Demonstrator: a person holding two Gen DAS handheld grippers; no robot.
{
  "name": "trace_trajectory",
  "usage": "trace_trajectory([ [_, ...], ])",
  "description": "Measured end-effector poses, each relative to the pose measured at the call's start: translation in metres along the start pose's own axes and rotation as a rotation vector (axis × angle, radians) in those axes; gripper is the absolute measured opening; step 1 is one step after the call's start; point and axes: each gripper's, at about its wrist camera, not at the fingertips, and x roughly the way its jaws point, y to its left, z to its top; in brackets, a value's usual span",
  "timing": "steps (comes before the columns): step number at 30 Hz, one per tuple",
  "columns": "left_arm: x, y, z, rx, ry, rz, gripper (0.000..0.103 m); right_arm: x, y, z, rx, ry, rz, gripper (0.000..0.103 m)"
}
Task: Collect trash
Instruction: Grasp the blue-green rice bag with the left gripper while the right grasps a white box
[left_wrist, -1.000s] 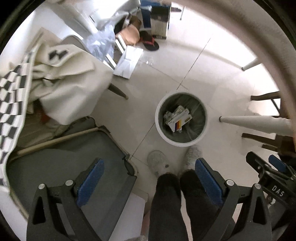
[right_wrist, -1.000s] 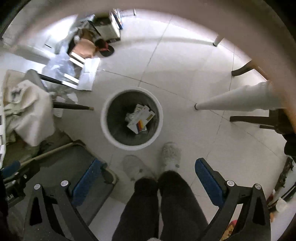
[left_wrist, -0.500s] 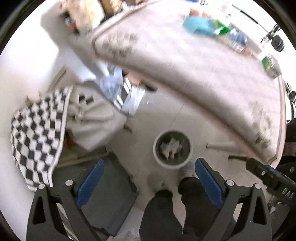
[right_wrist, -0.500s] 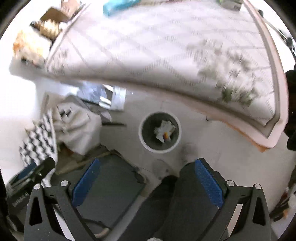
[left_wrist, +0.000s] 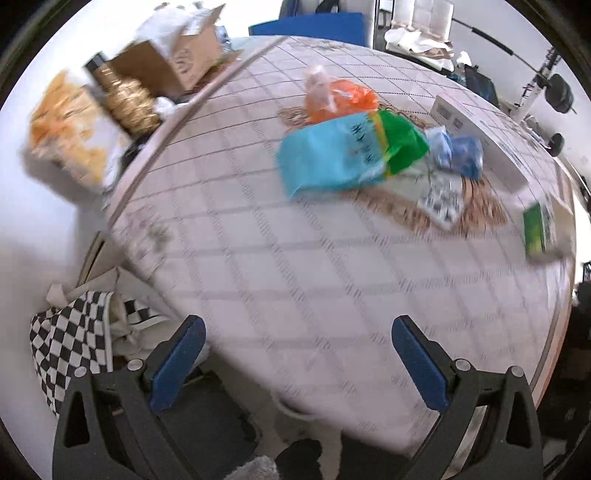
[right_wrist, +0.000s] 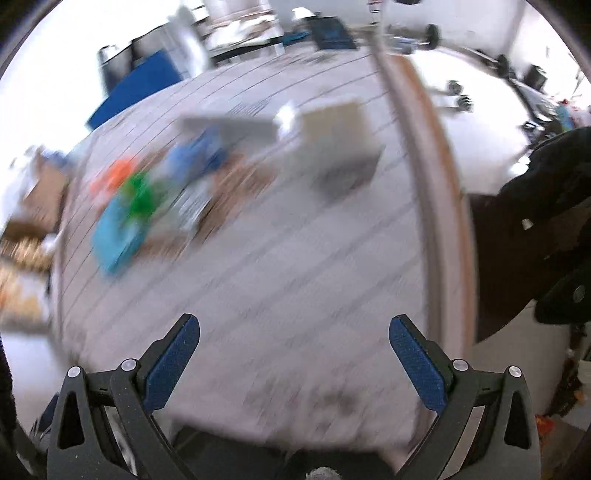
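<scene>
Currently I hold both the left gripper (left_wrist: 293, 363) and the right gripper (right_wrist: 293, 362) over the near part of the table (left_wrist: 258, 258), jaws wide and empty. The trash lies well ahead: a blue-green bag (left_wrist: 343, 155), an orange bag (left_wrist: 340, 98) and blue wrappers (left_wrist: 458, 151). I judge a slower approach is needed, as the right view is blurred; a cardboard box (left_wrist: 173, 62) stands beyond the table's left edge, checkered cloth (left_wrist: 70, 347) below it.
</scene>
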Motion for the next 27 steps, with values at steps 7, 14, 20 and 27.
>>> trace_trajectory([
  [7, 0.043, -0.068, 0.074, 0.021, 0.063, 0.028, 0.103, 0.069, -0.006, 0.117, -0.005, 0.070, -0.062, 0.103],
  [14, 0.066, -0.070, 0.101, 0.017, 0.086, 0.011, 0.103, 0.118, 0.022, 0.137, -0.100, 0.161, -0.109, 0.102],
  [20, 0.077, 0.003, 0.099, -0.193, 0.146, -0.031, 0.103, 0.114, 0.041, 0.139, -0.069, 0.185, 0.007, 0.076],
  [27, 0.110, 0.048, 0.088, -0.532, 0.250, -0.249, 0.102, 0.126, 0.058, 0.135, -0.037, 0.195, 0.013, 0.079],
])
